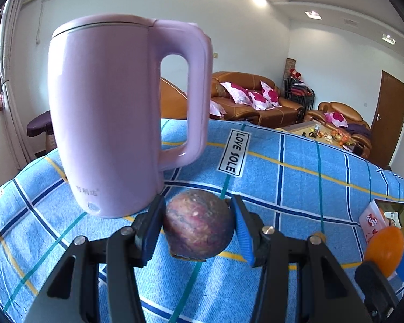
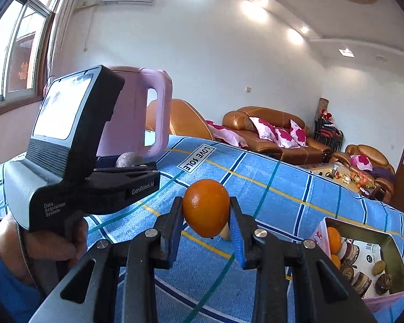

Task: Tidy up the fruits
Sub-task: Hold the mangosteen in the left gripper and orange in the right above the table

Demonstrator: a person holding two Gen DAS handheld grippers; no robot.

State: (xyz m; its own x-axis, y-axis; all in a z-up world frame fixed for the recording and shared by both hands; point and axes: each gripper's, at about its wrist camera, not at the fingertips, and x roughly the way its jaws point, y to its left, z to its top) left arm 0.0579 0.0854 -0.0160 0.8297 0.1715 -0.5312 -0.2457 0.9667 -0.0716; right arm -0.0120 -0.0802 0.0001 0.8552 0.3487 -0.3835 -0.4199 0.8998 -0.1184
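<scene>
My left gripper is shut on a dark purple passion fruit, held just above the blue plaid cloth. My right gripper is shut on an orange, held above the cloth. In the left wrist view the orange and the right gripper show at the far right. In the right wrist view the left gripper body is at the left, with the passion fruit partly hidden behind it. An open cardboard box at the lower right holds two oranges.
A tall pink kettle stands on the cloth right behind the passion fruit, also seen in the right wrist view. The box sits at the cloth's right edge. Brown sofas and a low table lie beyond.
</scene>
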